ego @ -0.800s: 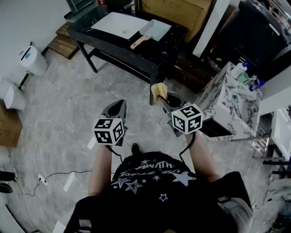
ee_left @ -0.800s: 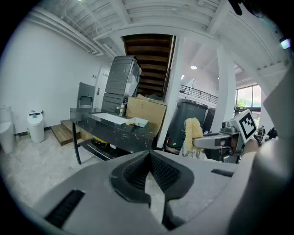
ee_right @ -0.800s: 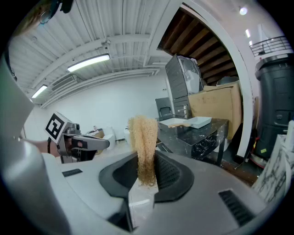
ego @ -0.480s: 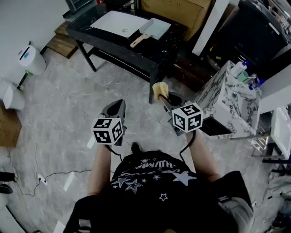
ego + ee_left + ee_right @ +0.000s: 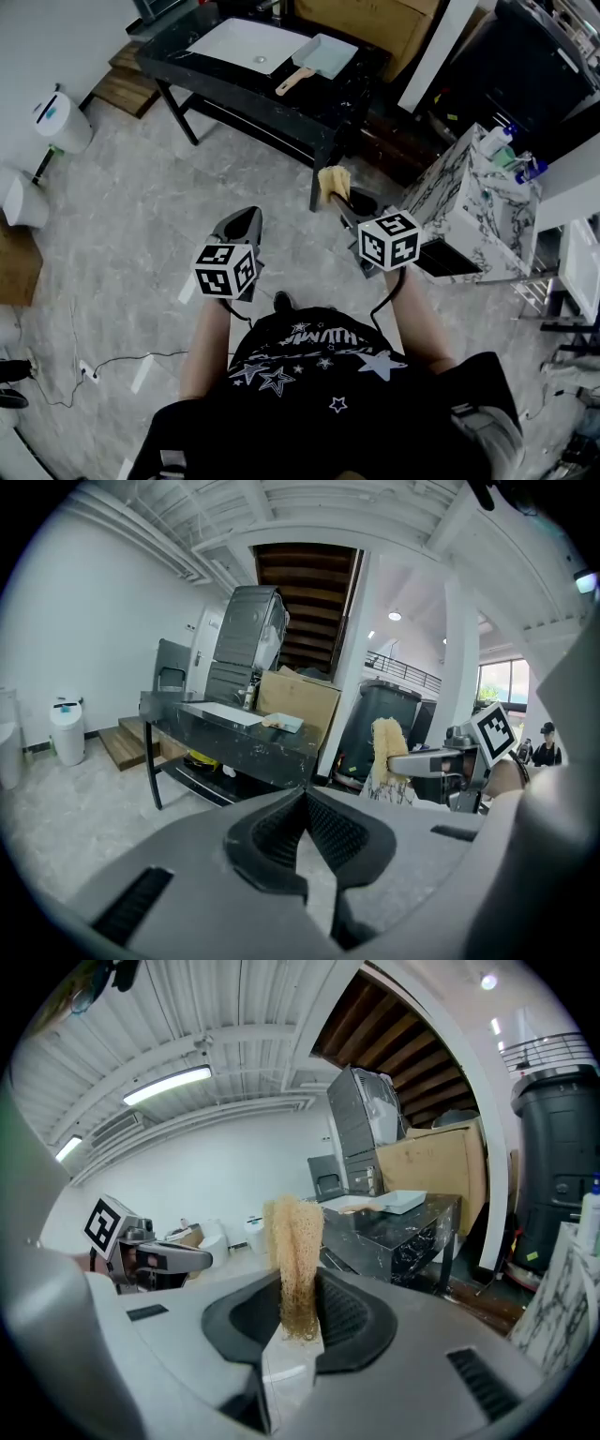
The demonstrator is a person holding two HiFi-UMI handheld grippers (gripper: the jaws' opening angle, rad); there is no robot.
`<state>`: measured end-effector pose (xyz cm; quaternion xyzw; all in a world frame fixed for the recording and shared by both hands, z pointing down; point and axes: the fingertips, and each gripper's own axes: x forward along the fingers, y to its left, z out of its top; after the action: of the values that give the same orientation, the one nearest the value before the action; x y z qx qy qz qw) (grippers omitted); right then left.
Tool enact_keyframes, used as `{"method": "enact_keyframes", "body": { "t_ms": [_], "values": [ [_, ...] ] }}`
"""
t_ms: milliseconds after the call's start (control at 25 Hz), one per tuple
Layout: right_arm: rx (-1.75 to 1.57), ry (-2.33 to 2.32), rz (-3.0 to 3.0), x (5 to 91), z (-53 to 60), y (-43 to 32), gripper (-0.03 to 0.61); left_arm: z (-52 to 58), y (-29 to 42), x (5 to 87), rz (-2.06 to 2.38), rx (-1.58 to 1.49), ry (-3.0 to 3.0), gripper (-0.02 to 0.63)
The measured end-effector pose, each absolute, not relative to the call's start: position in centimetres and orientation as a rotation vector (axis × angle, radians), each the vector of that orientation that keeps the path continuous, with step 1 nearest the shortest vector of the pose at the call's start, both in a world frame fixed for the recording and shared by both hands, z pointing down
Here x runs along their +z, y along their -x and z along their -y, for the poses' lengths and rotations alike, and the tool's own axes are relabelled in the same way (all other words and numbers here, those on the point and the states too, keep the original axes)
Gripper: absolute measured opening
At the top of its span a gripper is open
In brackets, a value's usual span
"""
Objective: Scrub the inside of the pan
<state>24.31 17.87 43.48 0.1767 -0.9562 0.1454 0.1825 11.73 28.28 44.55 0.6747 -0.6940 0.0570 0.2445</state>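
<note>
Two tongs are held out at waist height in the head view. The left tongs (image 5: 246,216) and right tongs (image 5: 336,199) are well apart from the pan (image 5: 325,56). The pan lies on the dark marbled worktop (image 5: 309,105); scrubbing is judged not yet begun.

Left gripper view: ribbed black pads are pressed together and nothing is gripped, presumably so the handle can be steadied. The pan is pale, shallow and rectangular, with a wooden handle.

Right gripper view: a tan, fibrous scrubber (image 5: 293,1241) is clamped upright, its free end judged ready for the pan floor.
</note>
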Motion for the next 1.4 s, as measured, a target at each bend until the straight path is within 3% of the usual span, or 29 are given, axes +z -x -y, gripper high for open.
{"method": "enact_keyframes", "body": {
  "t_ms": [840, 1400],
  "values": [
    [0.493, -0.595, 2.696, 45.2, -15.7, -17.1, 0.087, -27.6, -2.7, 48.0, 1.811, 0.133, -1.825, 0.008],
    [0.512, -0.56, 2.735, 45.4, -3.0, -10.5, 0.089, -16.8, 2.9, 48.3, 1.842, 0.155, -1.785, 0.008]
  ]
}}
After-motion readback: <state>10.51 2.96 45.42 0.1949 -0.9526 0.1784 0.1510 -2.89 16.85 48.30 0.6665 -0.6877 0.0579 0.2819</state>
